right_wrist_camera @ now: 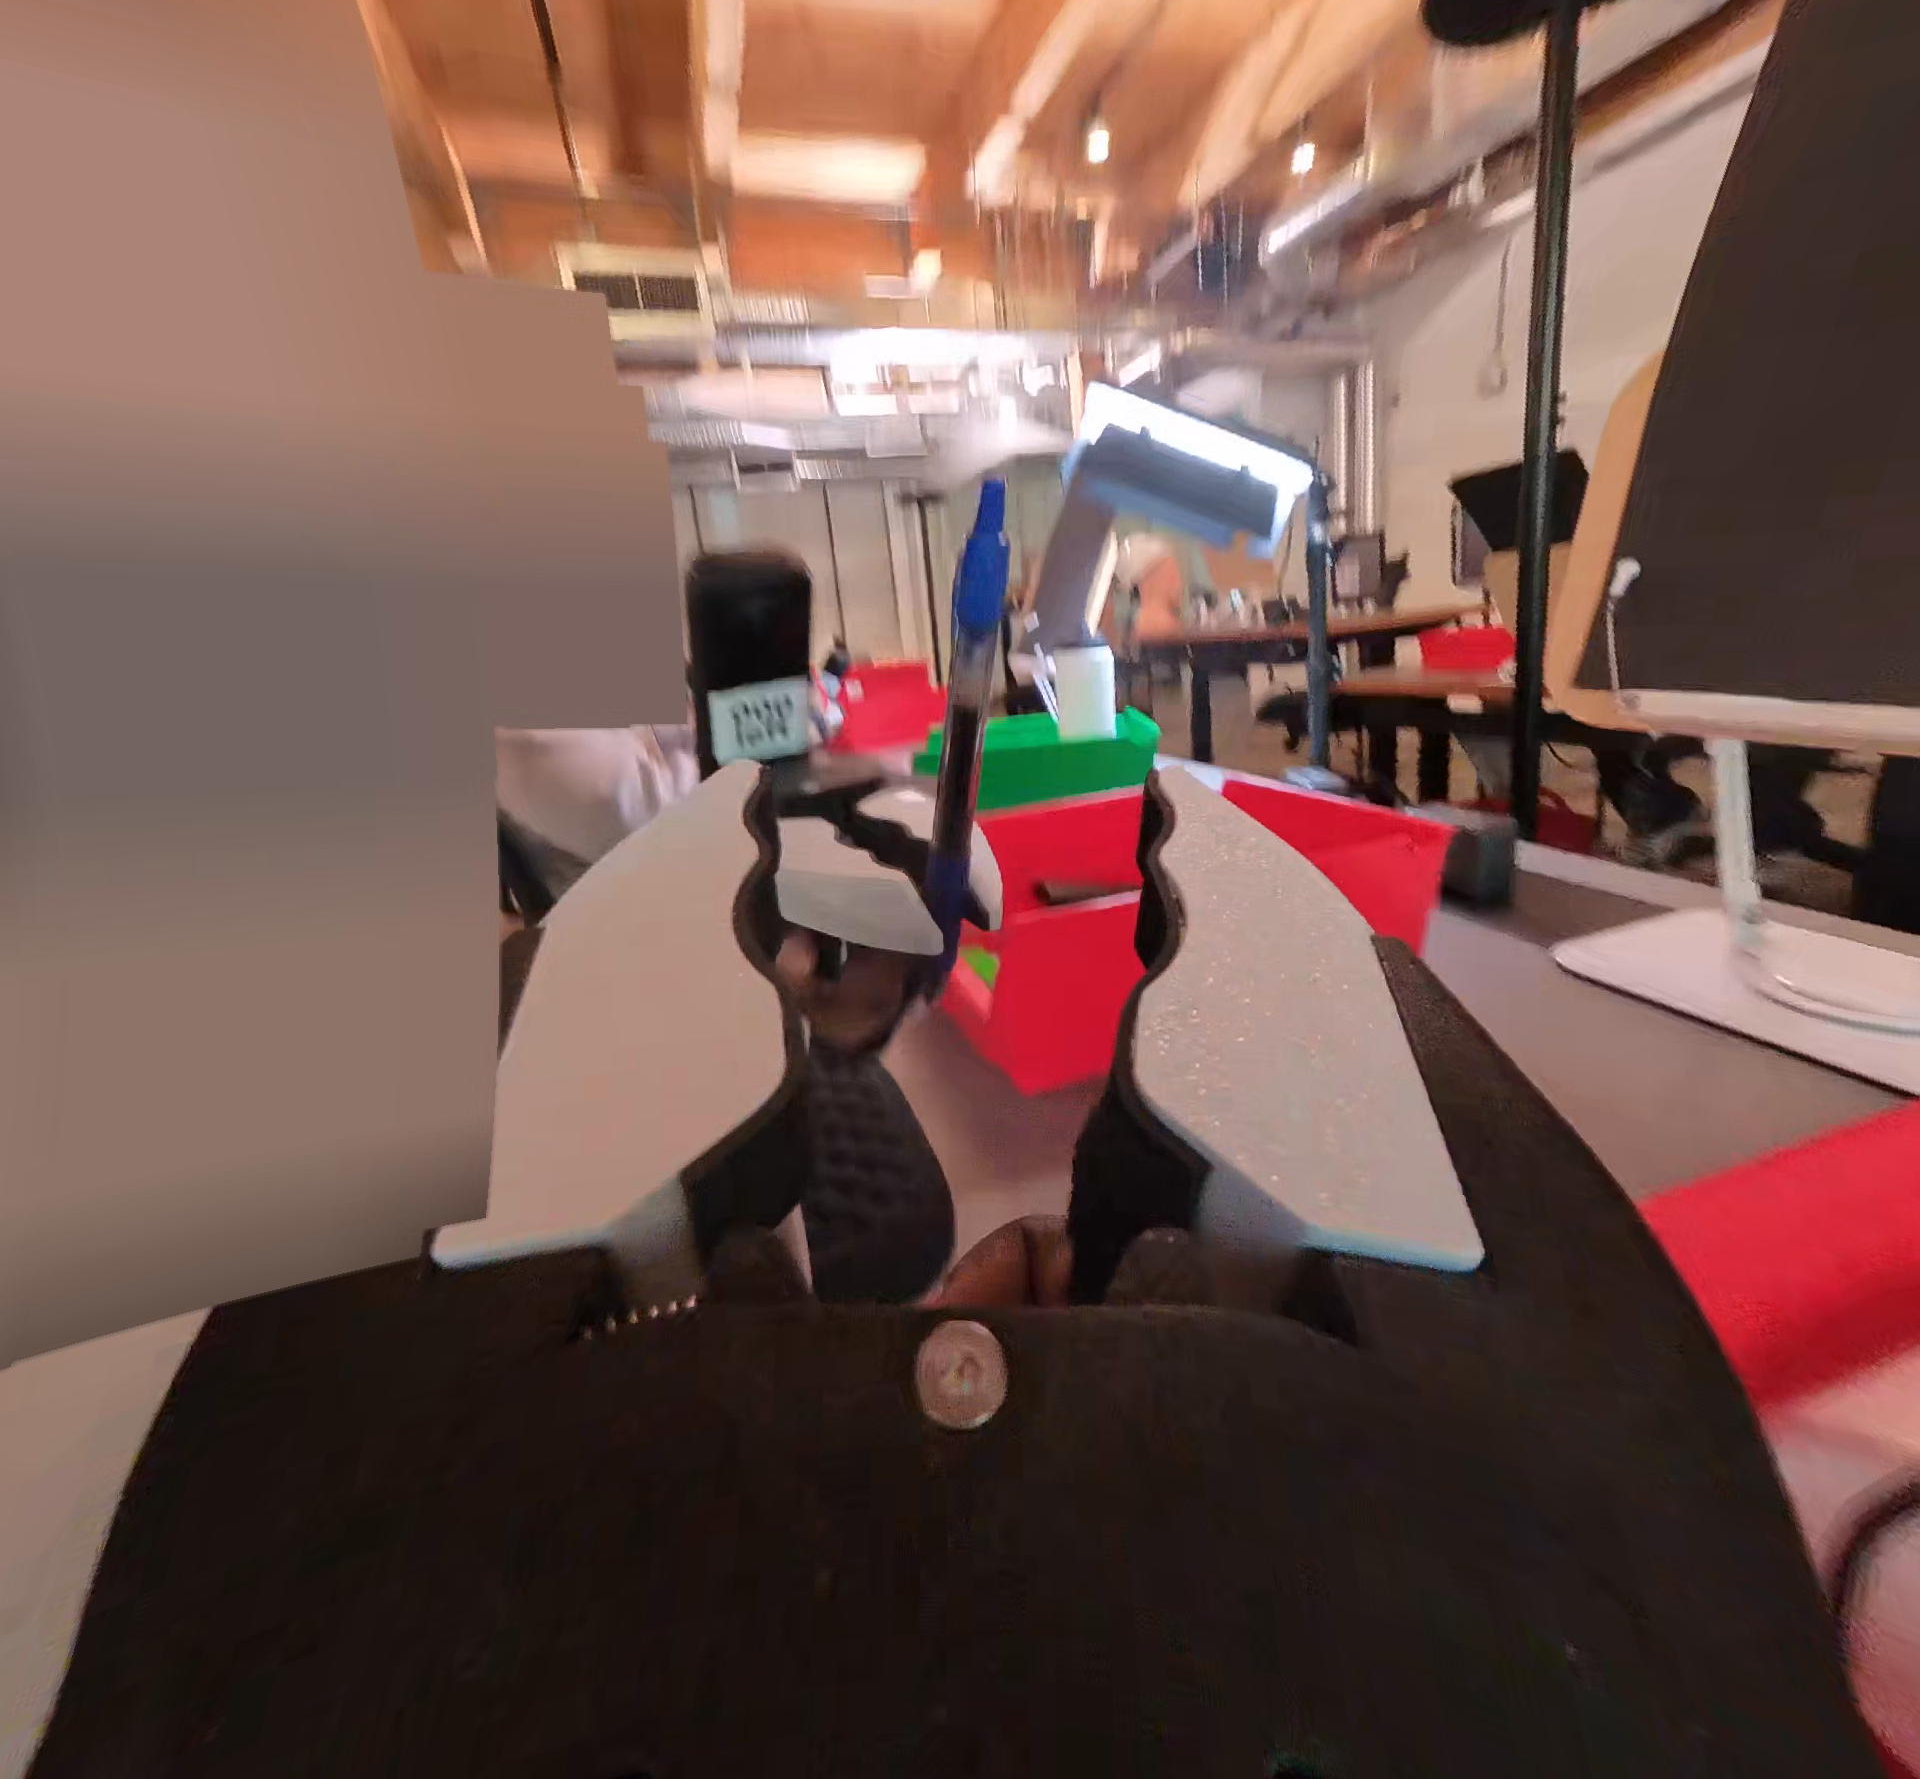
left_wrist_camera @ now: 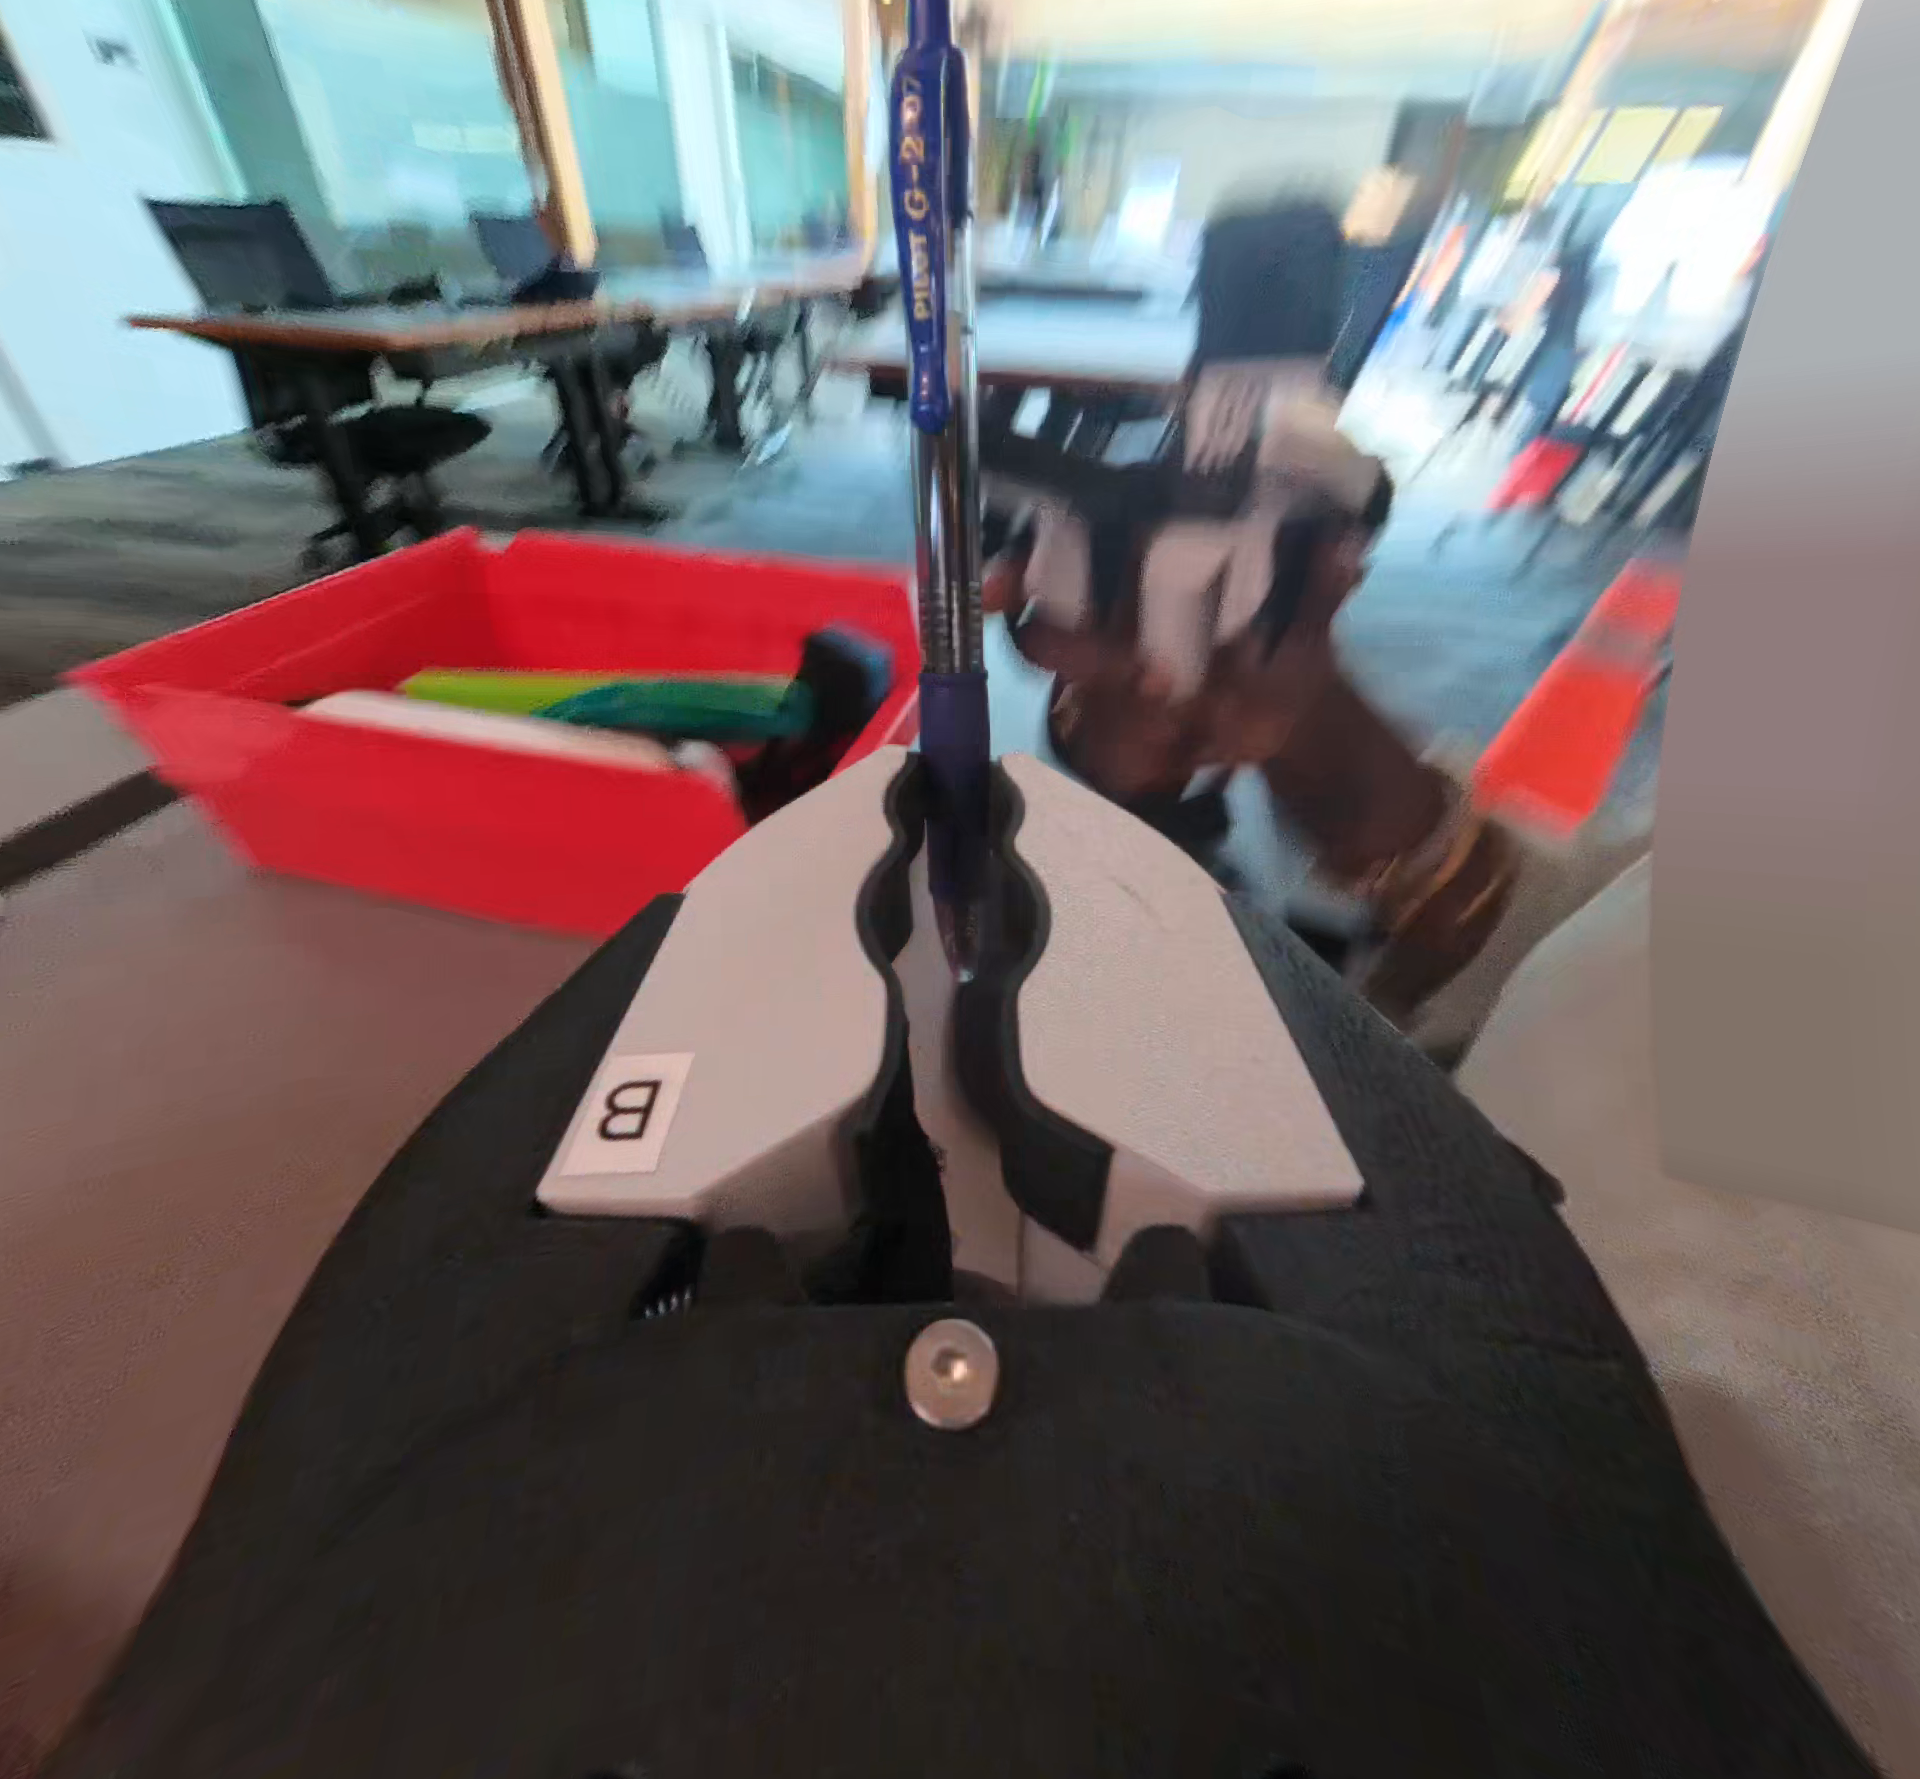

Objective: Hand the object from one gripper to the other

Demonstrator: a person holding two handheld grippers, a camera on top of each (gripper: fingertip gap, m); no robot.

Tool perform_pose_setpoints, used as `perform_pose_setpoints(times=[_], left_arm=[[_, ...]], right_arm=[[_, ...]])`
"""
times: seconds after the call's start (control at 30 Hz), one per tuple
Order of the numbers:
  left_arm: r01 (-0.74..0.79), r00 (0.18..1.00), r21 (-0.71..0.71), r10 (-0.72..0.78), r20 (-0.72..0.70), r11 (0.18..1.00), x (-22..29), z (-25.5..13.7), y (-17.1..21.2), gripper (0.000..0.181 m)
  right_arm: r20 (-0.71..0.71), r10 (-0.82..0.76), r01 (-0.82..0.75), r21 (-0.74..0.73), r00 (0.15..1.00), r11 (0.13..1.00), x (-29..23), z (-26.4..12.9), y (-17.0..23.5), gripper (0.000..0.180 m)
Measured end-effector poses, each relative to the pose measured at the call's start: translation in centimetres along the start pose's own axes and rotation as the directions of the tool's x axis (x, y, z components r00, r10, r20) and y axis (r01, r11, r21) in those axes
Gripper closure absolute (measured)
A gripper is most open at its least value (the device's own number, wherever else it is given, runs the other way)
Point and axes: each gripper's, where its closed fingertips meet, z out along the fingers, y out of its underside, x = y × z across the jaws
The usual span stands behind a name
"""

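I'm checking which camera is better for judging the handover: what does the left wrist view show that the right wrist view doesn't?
Only the left wrist view: the left hand-held gripper shut on the blue pen's grip end, seen up close.

Only the right wrist view: the right hand-held gripper open and empty, short of the pen; a green bin; a monitor.

Both: the pen held upright and a red bin on the table.

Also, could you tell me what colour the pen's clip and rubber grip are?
Dark blue, on a clear barrel; the pen shows best in the left wrist view.
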Motion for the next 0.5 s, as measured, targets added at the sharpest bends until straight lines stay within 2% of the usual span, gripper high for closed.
perform_pose_setpoints(times=[0.1, 0.23, 0.3, 0.33, 0.43, 0.5], left_arm=[[0.218, 0.971, 0.225, -0.189, -0.144, 0.95, 1.4, 0.2, -1.9, 0.169], [0.347, 0.922, 0.271, -0.274, -0.273, 0.898, 2.8, 0.8, -1.9, 0.168], [0.36, 0.913, 0.255, -0.283, -0.295, 0.897, 3.1, 1.2, -1.5, 0.169], [0.357, 0.912, 0.248, -0.279, -0.3, 0.901, 3.3, 1.4, -1.4, 0.166], [0.3, 0.928, 0.212, -0.233, -0.291, 0.93, 3.6, 1.4, -0.9, 0.168], [0.236, 0.945, 0.171, -0.185, -0.27, 0.956, 3.5, 1.0, -0.7, 0.151]], right_arm=[[0.068, 0.097, -0.1, 0.04, 0.993, 0.994, -0.8, 1.7, 1.4, 0.126], [0.127, 0.15, -0.152, 0.005, 0.981, 0.988, -1.8, 3.4, 2.9, 0.139], [0.141, 0.151, -0.151, -0.011, 0.978, 0.989, -2.1, 3.5, 3.2, 0.151], [0.154, 0.149, -0.147, -0.02, 0.977, 0.989, -2.3, 3.4, 3.2, 0.162], [0.173, 0.149, -0.138, -0.072, 0.974, 0.988, -2.6, 3.0, 3.4, 0.168], [0.162, 0.139, -0.124, -0.1, 0.977, 0.987, -2.4, 2.7, 3.4, 0.168]])
